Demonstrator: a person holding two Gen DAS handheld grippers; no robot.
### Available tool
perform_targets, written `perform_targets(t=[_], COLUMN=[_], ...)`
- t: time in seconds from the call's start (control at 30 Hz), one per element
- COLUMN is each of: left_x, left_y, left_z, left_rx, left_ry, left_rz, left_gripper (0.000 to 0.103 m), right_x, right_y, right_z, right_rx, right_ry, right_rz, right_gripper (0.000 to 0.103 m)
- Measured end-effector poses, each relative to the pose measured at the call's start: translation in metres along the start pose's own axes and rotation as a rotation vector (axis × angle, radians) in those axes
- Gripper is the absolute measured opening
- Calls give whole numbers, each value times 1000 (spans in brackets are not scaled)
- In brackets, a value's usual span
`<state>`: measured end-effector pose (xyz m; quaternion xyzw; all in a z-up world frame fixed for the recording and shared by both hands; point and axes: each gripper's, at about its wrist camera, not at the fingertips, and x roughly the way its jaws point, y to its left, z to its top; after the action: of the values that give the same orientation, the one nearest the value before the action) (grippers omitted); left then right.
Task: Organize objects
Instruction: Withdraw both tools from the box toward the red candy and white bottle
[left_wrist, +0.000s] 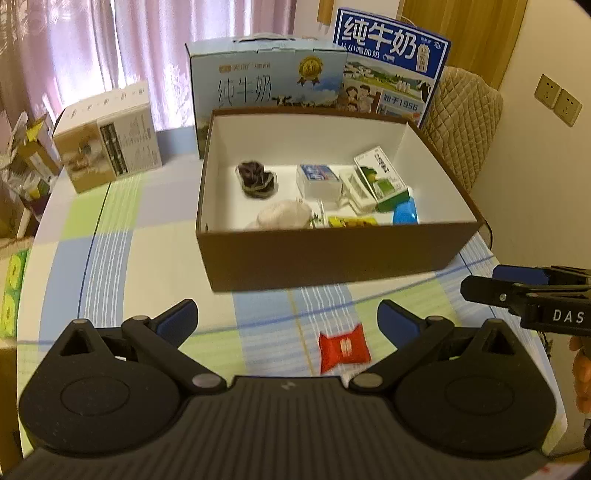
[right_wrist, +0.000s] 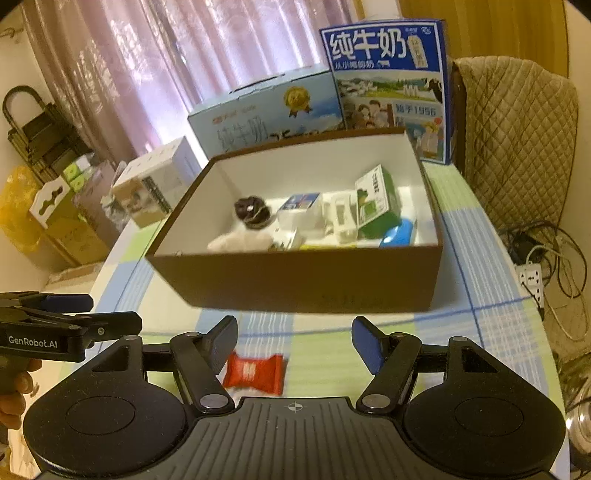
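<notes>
A small red packet (left_wrist: 343, 350) (right_wrist: 255, 373) lies on the checked tablecloth, in front of an open brown box (left_wrist: 332, 258) (right_wrist: 295, 280). The box holds a dark round thing (left_wrist: 255, 179), a pale bundle (left_wrist: 284, 216), a blue-and-white carton (left_wrist: 317, 179), a green-and-white carton (left_wrist: 380, 177), a blue item (left_wrist: 404, 212) and other small things. My left gripper (left_wrist: 288, 319) is open above the cloth, with the packet lying just past its right finger. My right gripper (right_wrist: 295, 339) is open too, and the packet sits beside its left finger. Each gripper shows at the edge of the other's view.
Two milk cases (left_wrist: 266, 81) (left_wrist: 391, 70) stand behind the box, and a white carton (left_wrist: 107, 147) sits at the left. A quilted chair back (right_wrist: 517, 140) is at the right. Cables and a power strip (right_wrist: 532, 280) lie on the floor beyond the table's right edge.
</notes>
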<state>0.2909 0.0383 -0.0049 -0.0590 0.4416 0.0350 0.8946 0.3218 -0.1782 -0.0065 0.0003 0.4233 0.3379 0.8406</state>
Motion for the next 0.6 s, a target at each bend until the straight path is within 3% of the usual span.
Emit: perform_targets(t=[0.6], left_x=[-14], left_y=[2], left_z=[-62], left_rx=[-16], left_ry=[68], left_rz=[20], left_gripper=[102], right_x=[0], right_y=[22], right_z=[-64], right_rx=[-6], right_ry=[121], right_rz=[0], right_gripper=[66])
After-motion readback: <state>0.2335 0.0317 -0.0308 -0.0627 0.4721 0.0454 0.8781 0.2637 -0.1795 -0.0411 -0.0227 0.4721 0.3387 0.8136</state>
